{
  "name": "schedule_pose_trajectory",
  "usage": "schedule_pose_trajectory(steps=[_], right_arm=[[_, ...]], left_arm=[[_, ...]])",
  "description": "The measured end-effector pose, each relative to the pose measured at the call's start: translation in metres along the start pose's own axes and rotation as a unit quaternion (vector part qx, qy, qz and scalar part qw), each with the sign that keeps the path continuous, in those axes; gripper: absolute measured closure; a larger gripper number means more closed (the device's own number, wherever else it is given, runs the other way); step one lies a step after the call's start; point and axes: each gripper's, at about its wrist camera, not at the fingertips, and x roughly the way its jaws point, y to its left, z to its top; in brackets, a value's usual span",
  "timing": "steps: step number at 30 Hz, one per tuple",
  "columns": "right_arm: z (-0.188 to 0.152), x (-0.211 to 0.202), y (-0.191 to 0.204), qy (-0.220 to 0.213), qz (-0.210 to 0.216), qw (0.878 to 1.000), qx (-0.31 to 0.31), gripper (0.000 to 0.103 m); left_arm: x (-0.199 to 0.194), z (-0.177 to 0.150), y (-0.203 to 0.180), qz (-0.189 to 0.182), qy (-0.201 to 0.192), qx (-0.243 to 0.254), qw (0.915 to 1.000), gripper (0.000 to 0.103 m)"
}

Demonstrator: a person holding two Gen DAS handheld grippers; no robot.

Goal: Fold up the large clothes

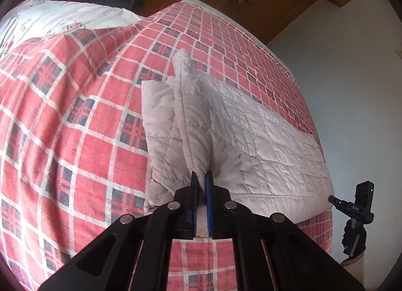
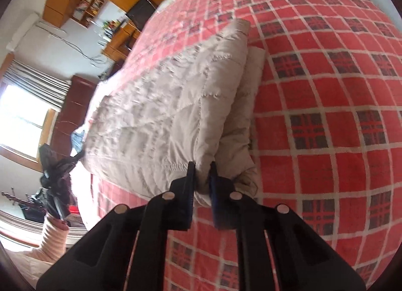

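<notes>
gripping the quilted beige jacket [image 1: 251, 140] on the plaid bedspread [image 1: 75, 115], left hand-held gripper [image 1: 201, 180] and right hand-held gripper [image 2: 202, 169] both clenched

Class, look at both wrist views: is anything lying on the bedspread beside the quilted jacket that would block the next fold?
Nothing visible does. The left gripper and right gripper are each shut on the beige quilted jacket at its near edge, and the red plaid bedspread around it shows only bare cloth.
</notes>
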Motion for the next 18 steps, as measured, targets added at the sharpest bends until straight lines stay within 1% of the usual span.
schedule_pose_trajectory(steps=[3, 6, 11, 12, 14, 15, 16, 17, 18], right_arm=[[-0.005, 0.017, -0.013, 0.019, -0.011, 1.000, 0.013, 0.093], [-0.009, 0.031, -0.023, 0.029, -0.016, 0.999, 0.022, 0.093], [-0.009, 0.036, -0.030, 0.032, -0.013, 0.999, 0.025, 0.092], [-0.008, 0.033, -0.028, 0.032, -0.015, 0.999, 0.019, 0.088], [-0.006, 0.029, -0.023, 0.030, -0.017, 0.999, 0.012, 0.086], [-0.004, 0.024, -0.021, 0.026, -0.020, 0.999, 0.009, 0.081], [-0.003, 0.021, -0.016, 0.023, -0.020, 1.000, 0.007, 0.072], [-0.002, 0.017, -0.015, 0.017, -0.019, 1.000, 0.006, 0.066], [0.001, 0.011, -0.013, 0.008, -0.014, 1.000, 0.006, 0.054]], left_arm=[[0.018, -0.010, 0.011, 0.012, 0.021, 0.000, 0.9997, 0.098], [0.030, -0.017, 0.020, 0.007, 0.026, -0.012, 0.9996, 0.097], [0.030, -0.017, 0.016, 0.015, 0.030, -0.009, 0.9994, 0.096], [0.029, -0.014, 0.013, 0.017, 0.031, -0.007, 0.9993, 0.094], [0.023, -0.008, 0.010, 0.021, 0.027, -0.009, 0.9994, 0.086], [0.018, -0.006, 0.008, 0.019, 0.020, -0.008, 0.9996, 0.082], [0.013, -0.002, 0.006, 0.016, 0.012, -0.006, 0.9998, 0.073], [0.009, 0.002, 0.005, 0.016, 0.007, -0.003, 0.9998, 0.062], [0.007, 0.007, 0.003, 0.018, 0.003, 0.001, 0.9998, 0.057]])
